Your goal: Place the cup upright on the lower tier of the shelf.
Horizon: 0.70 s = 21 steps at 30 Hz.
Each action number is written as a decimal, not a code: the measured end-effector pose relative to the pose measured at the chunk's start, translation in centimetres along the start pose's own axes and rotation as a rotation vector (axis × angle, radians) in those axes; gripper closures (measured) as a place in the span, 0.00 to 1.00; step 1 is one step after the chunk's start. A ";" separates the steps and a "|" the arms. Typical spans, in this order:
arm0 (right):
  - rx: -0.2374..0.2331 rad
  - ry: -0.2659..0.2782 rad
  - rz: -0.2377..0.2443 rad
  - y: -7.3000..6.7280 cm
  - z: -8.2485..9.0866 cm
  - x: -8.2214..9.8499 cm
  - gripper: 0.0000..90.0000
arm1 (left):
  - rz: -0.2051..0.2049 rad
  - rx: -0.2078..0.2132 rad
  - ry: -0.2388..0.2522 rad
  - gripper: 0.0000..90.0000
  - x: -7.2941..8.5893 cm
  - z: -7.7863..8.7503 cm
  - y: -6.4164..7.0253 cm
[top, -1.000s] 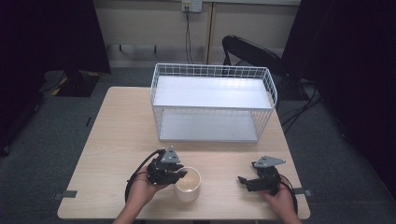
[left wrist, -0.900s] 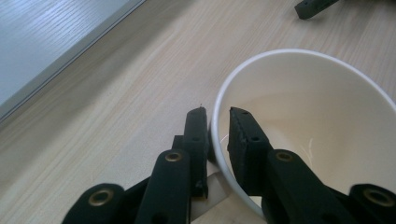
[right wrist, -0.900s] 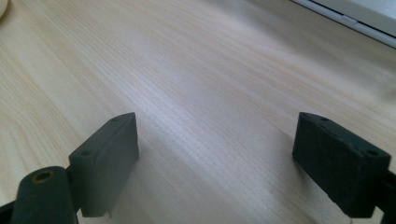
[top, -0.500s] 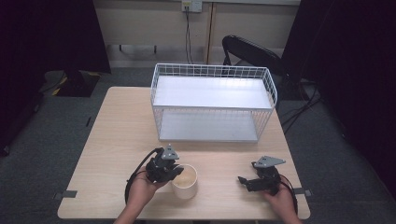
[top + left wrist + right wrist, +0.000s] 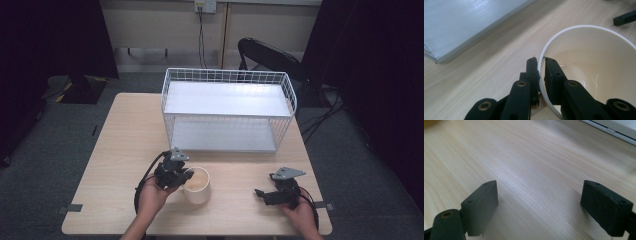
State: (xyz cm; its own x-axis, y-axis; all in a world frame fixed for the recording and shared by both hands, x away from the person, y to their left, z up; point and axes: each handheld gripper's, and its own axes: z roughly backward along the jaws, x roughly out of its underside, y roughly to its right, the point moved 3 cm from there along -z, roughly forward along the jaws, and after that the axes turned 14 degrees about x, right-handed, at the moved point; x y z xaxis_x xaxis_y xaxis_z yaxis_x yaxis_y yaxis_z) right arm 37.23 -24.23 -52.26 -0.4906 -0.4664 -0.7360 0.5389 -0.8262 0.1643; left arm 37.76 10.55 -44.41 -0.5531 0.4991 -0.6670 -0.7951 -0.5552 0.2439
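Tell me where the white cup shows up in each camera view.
High view: white cup sits front-centre on the table, beside the left gripper.
Left gripper view: cup at right, its rim pinched between the fingers.
Right gripper view: not in it.
Shared landmark: wire rack.

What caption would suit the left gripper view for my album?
Left gripper pinching the rim of a white cup, one jaw inside and one outside, on a wooden table.

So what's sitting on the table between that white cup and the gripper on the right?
Nothing: in the high view, bare wooden table separates the cup from the right gripper.
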 end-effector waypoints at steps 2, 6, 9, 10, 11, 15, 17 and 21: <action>0.000 0.000 0.000 0.0 0.0 0.0 0.15 | 0.001 -0.011 0.008 0.92 -0.4 -0.2 -0.1; 0.000 0.000 0.000 0.0 0.0 0.0 0.15 | 0.010 -0.024 0.015 0.92 -1.2 -0.7 -0.4; 0.000 0.000 0.000 0.0 0.0 0.0 0.15 | 0.011 -0.042 0.035 0.92 -1.7 -0.9 -0.6; 0.000 0.000 0.000 0.0 0.0 0.0 0.15 | 0.017 -0.044 0.041 0.92 -1.9 -0.9 -0.7; 0.000 0.000 0.000 0.0 0.0 0.0 0.15 | 0.024 -0.047 0.047 0.92 -2.3 -1.0 -0.8; 0.000 0.000 0.000 0.0 0.0 0.0 0.15 | 0.035 -0.072 0.085 0.92 -3.0 -1.2 -1.2; 0.000 0.001 0.000 0.0 0.0 0.0 0.15 | 0.040 -0.089 0.106 0.92 -3.4 -1.2 -1.4; 0.000 0.000 0.000 0.0 0.0 0.0 0.15 | 0.045 -0.115 0.142 0.92 -3.9 -1.4 -1.7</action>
State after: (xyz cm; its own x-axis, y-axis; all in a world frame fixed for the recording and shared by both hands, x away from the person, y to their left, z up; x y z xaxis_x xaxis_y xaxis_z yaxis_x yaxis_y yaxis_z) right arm 37.23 -24.23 -52.26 -0.4903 -0.4663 -0.7363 0.5388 -0.8262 0.1645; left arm 41.61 8.57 -43.19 -0.5402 0.3773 -0.7522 -0.7322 -0.6514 0.1990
